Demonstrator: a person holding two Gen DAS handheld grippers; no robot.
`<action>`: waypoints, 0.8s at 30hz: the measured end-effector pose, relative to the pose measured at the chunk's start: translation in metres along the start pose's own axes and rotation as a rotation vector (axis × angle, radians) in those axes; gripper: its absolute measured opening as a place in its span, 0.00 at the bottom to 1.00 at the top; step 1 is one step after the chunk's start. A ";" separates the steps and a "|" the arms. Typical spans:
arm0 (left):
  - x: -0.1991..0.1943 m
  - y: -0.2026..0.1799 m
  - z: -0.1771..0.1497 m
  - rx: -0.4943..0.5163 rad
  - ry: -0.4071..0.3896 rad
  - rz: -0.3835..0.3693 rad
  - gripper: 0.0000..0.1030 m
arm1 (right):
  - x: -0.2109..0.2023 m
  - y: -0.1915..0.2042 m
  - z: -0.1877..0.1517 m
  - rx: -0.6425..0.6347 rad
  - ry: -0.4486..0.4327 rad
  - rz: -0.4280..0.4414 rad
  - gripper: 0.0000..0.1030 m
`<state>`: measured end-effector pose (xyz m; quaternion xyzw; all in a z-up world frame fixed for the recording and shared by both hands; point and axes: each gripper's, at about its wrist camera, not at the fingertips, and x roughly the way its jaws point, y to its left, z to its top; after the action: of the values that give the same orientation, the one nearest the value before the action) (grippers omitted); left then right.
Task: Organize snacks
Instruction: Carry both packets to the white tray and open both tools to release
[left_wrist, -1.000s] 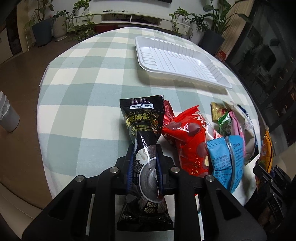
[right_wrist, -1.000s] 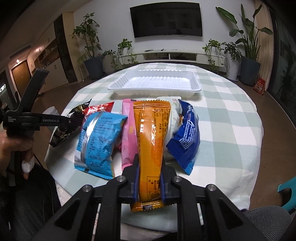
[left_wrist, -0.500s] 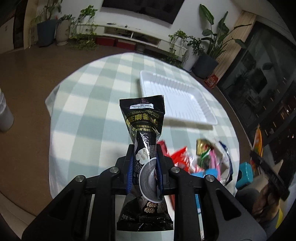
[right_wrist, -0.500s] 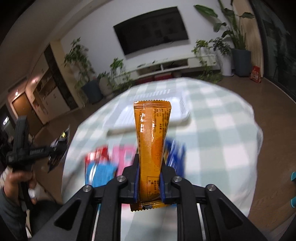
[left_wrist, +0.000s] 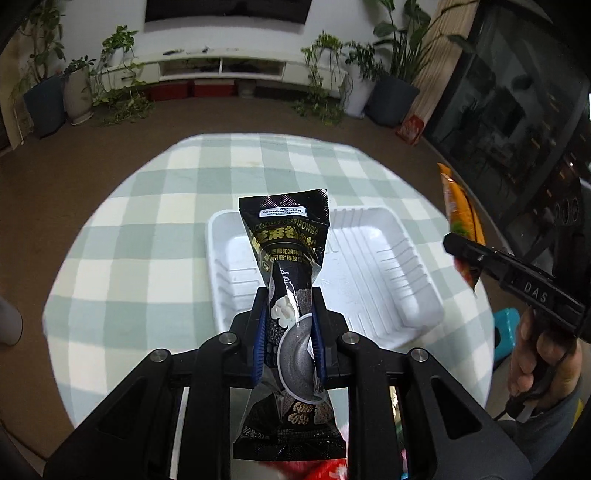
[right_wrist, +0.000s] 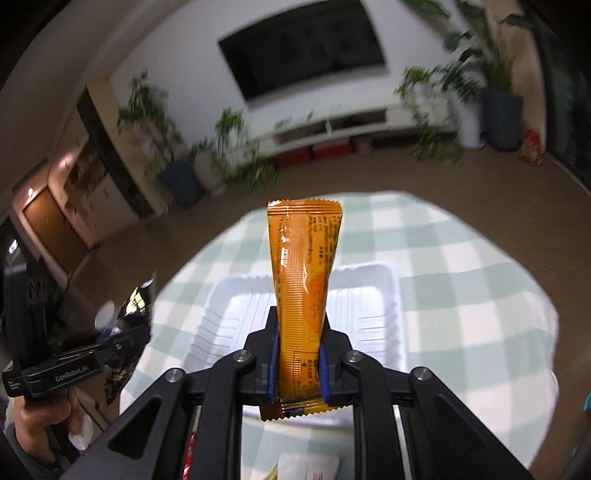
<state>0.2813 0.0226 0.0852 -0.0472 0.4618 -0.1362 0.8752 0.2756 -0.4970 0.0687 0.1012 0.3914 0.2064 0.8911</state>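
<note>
Left wrist view: left hand-held gripper (left_wrist: 289, 343) clenched on black sesame packet (left_wrist: 284, 258), long axis pointing far, over white tray (left_wrist: 388, 273) on counter (left_wrist: 147, 240). Right hand-held gripper (right_wrist: 297, 363) grasping orange packet (right_wrist: 303, 273), tray just beyond, both about equally near.

Tablecloth (left_wrist: 147, 236): check pattern of pale green, grey-green and cream squares.
Tray (left_wrist: 413, 295): plain white, ribbed floor and walls.
Sesame packet (left_wrist: 286, 236): glossy black; gold lettering; white label near the top edge; grey and white printed picture lower down.
Orange packet (right_wrist: 303, 273): glossy orange, fine horizontal ribbing, small dark print.
Left gripper (left_wrist: 288, 345): black body, blue pads, silver screw heads.
Right gripper (right_wrist: 297, 365): black body, blue pads, silver screw heads.
Floor (left_wrist: 110, 147): brown.
Wall screen (right_wrist: 303, 48): black on a white wall.
Plants (left_wrist: 122, 74): green foliage.
Low cabinet (left_wrist: 221, 64): white, red boxes below.
</note>
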 end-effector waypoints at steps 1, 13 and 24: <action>0.014 -0.002 0.006 0.008 0.021 0.003 0.18 | 0.014 -0.001 0.002 -0.008 0.033 0.005 0.18; 0.108 0.005 -0.001 -0.005 0.153 0.046 0.19 | 0.073 -0.029 -0.025 -0.011 0.192 -0.027 0.18; 0.128 0.009 -0.008 -0.005 0.174 0.088 0.20 | 0.092 -0.041 -0.031 0.027 0.246 -0.076 0.18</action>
<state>0.3450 -0.0049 -0.0234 -0.0174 0.5379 -0.1002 0.8368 0.3204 -0.4915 -0.0271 0.0721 0.5042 0.1781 0.8420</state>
